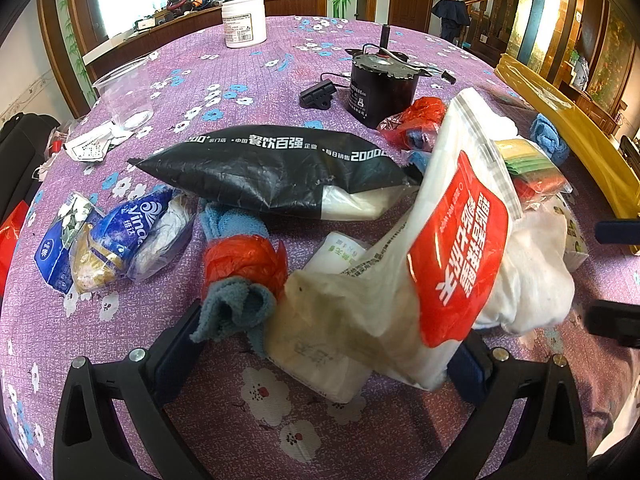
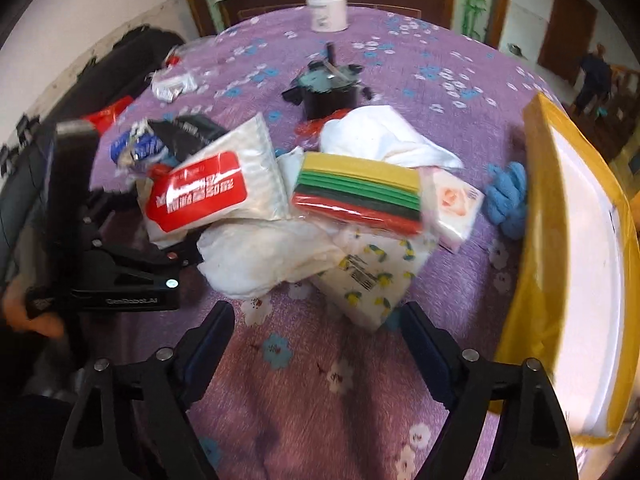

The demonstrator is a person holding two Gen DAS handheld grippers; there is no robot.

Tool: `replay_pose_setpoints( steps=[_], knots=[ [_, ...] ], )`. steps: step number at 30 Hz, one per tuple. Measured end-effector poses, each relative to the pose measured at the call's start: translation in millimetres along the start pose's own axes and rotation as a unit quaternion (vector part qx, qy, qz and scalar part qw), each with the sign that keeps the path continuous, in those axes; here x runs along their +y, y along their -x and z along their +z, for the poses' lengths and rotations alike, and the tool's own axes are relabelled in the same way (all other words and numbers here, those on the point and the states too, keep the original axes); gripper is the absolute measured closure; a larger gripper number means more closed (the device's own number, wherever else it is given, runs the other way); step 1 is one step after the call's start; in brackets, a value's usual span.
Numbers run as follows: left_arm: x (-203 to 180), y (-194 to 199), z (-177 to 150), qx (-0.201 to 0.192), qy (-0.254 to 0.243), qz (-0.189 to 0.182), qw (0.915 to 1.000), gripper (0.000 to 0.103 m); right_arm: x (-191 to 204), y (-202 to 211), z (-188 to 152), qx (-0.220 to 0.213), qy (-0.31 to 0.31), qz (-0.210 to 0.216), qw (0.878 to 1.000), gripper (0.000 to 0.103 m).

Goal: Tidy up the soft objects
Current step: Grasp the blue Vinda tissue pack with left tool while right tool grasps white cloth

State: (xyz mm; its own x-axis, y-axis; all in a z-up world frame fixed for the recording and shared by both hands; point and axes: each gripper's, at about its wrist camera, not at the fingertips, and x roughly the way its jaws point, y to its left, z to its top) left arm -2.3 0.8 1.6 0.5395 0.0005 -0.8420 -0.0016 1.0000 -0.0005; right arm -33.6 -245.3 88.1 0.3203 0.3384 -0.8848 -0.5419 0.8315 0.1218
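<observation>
Left gripper [image 1: 320,344]: spread wide around red-label white bag [image 1: 452,240], not clamped.
Right gripper [image 2: 316,340]: released, before lemon-print pack [image 2: 372,276].
Yellow tray [image 2: 540,208]: right tabletop edge.

glossy plastic pouch [image 1: 452,248], matt woven tablecloth [image 1: 248,76].

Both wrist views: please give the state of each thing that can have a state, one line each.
Left claw: open, around the white pouch with red label, which stands tilted.
Right claw: open, empty, above the purple floral tablecloth.
Clear plastic cup: upright, looks empty.
White plastic tub: upright, lid on.
Black plastic bag with white print: lying flat.
Blue towel with red plastic wrap: bundled, lying.
</observation>
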Motion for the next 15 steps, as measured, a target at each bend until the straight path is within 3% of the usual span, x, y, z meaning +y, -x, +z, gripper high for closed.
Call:
replay_pose_setpoints(
  steps=[9,12,15],
  knots=[
    [-2,-1,2,0.007,0.0,0.004,1.0,0.0,-3,10,7,-0.009,-0.022,0.03,0.999,0.021],
    [0,13,-12,0.019,0.011,0.015,0.9996,0.0,3,13,10,-0.012,-0.014,0.051,0.999,0.028],
    [6,31,-28,0.01,0.007,0.008,0.9999,0.0,11,7,15,-0.009,-0.001,0.059,0.998,0.028]
  ],
)
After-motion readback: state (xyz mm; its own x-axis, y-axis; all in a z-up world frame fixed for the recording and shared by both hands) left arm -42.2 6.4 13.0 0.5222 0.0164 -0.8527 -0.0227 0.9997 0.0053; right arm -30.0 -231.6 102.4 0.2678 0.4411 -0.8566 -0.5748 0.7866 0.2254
